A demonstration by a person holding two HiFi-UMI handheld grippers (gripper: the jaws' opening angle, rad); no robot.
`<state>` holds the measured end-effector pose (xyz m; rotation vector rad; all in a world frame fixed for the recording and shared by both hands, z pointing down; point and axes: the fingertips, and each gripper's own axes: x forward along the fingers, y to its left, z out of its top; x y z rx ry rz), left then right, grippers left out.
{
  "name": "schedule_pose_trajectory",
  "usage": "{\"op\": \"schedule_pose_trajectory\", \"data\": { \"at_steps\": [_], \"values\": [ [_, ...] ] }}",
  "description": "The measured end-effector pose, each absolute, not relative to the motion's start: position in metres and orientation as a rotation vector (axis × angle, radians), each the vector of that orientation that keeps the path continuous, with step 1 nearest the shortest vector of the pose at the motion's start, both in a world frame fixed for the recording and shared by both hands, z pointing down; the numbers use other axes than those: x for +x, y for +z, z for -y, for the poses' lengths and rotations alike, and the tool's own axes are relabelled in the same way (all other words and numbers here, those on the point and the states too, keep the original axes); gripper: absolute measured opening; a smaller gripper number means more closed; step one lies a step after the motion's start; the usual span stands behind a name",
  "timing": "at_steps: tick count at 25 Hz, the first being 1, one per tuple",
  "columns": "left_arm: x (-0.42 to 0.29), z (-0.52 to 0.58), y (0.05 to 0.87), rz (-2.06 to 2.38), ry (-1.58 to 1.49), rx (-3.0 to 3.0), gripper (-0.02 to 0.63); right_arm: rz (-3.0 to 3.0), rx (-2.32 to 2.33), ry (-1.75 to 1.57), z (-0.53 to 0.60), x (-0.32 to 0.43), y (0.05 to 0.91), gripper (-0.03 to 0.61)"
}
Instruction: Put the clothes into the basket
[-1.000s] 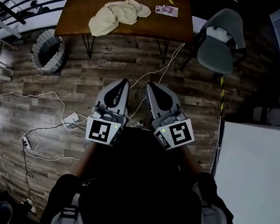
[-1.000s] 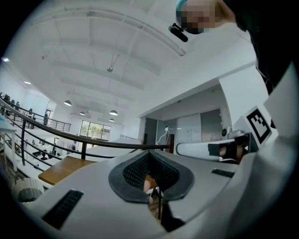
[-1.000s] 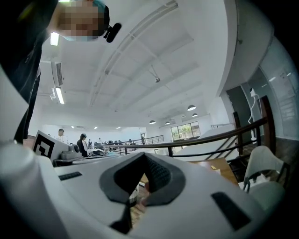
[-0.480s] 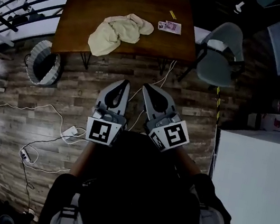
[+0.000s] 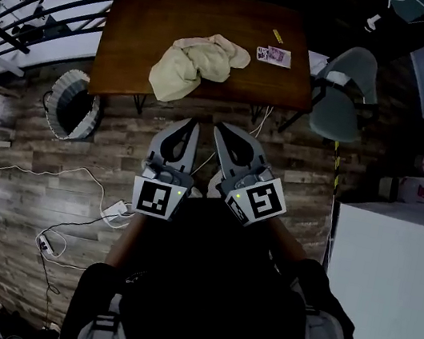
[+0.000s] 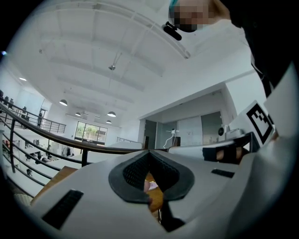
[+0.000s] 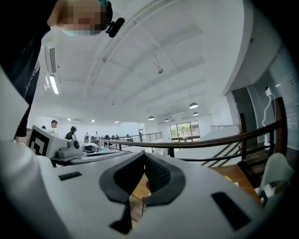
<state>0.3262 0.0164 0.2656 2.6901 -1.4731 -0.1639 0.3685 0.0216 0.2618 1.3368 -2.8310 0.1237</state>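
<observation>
A cream bundle of clothes [image 5: 194, 62] lies on the brown wooden table [image 5: 138, 38] ahead of me. The round pale basket [image 5: 73, 104] stands on the floor by the table's left end. My left gripper [image 5: 193, 123] and right gripper [image 5: 219, 129] are side by side in front of the person's body, level, pointing at the table and short of its front edge. Both are shut with nothing in them. In the left gripper view the left gripper [image 6: 149, 151] has its tips together, and so does the right gripper [image 7: 144, 154] in the right gripper view.
A grey chair [image 5: 342, 98] stands at the table's right end. A small printed packet [image 5: 272, 55] lies on the table right of the clothes. White cables and a power strip [image 5: 115, 209] trail over the wood floor at the left. A white cabinet [image 5: 384, 300] fills the right side.
The table, clothes and basket have slid lower and rightward in the head view as the person walks towards them. Both grippers keep their pose and stay shut.
</observation>
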Motion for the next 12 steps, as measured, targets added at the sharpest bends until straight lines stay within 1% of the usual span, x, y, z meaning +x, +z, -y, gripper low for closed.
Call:
{"op": "schedule_pose_trajectory", "data": {
  "at_steps": [12],
  "values": [
    [0.312,0.021,0.268,1.47,-0.164,2.672,0.012,2.82,1.312,0.178,0.027,0.352,0.271,0.011]
  ]
}}
